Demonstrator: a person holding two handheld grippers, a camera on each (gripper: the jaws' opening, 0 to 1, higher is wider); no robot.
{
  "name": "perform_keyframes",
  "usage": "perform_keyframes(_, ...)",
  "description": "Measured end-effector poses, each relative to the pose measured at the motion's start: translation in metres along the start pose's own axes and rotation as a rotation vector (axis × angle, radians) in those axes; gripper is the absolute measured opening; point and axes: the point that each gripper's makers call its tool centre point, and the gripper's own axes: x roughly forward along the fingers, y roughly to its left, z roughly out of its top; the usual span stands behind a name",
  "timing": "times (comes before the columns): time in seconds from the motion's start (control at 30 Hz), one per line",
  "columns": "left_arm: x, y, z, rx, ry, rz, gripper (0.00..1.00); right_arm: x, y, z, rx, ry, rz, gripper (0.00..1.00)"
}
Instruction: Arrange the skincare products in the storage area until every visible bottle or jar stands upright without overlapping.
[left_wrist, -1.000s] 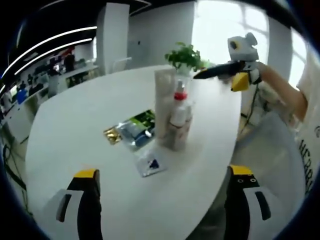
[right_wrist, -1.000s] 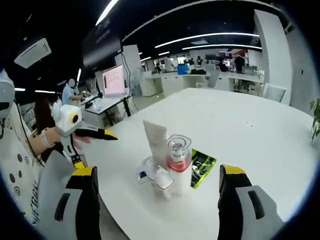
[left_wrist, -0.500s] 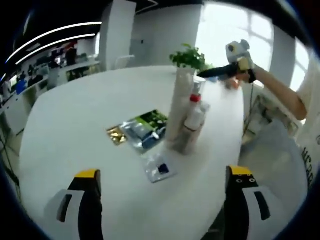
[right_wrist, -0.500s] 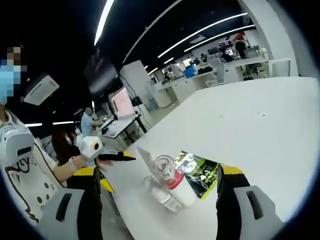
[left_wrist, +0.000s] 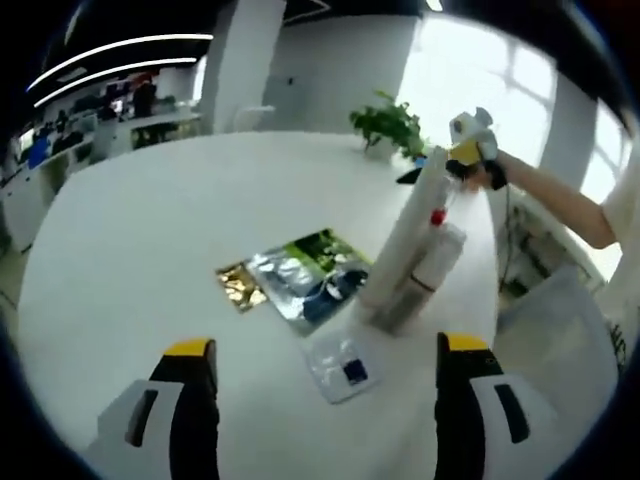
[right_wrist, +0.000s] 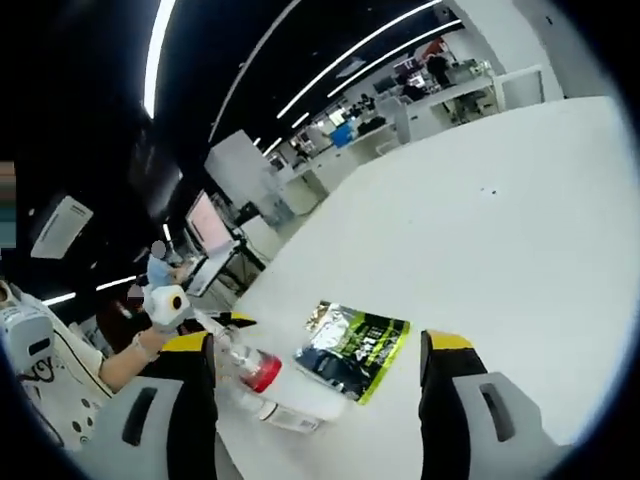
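Note:
A tall white tube (left_wrist: 405, 232) and a white bottle with a red collar (left_wrist: 437, 250) stand close together near the table's right edge, a clear container (left_wrist: 398, 308) at their foot. My left gripper (left_wrist: 325, 405) hangs open in front of them, nothing between its fingers. The right gripper (left_wrist: 412, 176) shows beyond the tube, held by a hand. In the right gripper view the red-collared bottle (right_wrist: 258, 372) sits at the lower left, slanted by the view's roll. My right gripper (right_wrist: 320, 405) is open and holds nothing. The left gripper (right_wrist: 222, 320) shows at the left.
A green and silver pouch (left_wrist: 305, 268), a small gold sachet (left_wrist: 238, 286) and a clear sachet (left_wrist: 345, 366) lie flat on the white table (left_wrist: 150, 220). The pouch (right_wrist: 355, 348) lies beside the bottle. A potted plant (left_wrist: 392, 120) stands at the far edge. A person's arm (left_wrist: 560, 200) reaches in.
Both cameras have moved. The left view has come closer to the products. The right view has rolled and swung away, putting the bottle at its lower left. Products and sachets stay put.

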Motion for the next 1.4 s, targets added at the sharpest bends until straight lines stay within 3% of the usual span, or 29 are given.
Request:
perform_keyframes(0.2, 0.022, 0.012, -0.008, -0.061, 0.034, -0.013, 0.69, 0.016, -0.017, -0.009, 0.087, -0.008, 0.0, 0.66)
perform_keyframes(0.27, 0.023, 0.011, -0.007, -0.07, 0.03, -0.015, 0.61, 0.019, -0.024, -0.009, 0.098, -0.015, -0.019, 0.61)
perform_keyframes(0.4, 0.033, 0.019, -0.003, -0.116, 0.017, -0.028, 0.54, 0.025, -0.032, -0.01, 0.173, -0.035, -0.022, 0.55)
perform_keyframes(0.6, 0.043, 0.026, 0.005, -0.162, 0.0, -0.024, 0.44, 0.039, -0.036, -0.028, 0.152, 0.047, -0.016, 0.55)
perform_keyframes(0.9, 0.06, 0.028, 0.007, -0.244, 0.003, -0.043, 0.4, 0.052, -0.044, -0.046, 0.209, 0.11, -0.029, 0.43)
perform_keyframes(1.4, 0.072, 0.025, 0.002, -0.303, 0.01, -0.067, 0.37, 0.066, -0.044, -0.063, 0.23, 0.151, -0.015, 0.43)
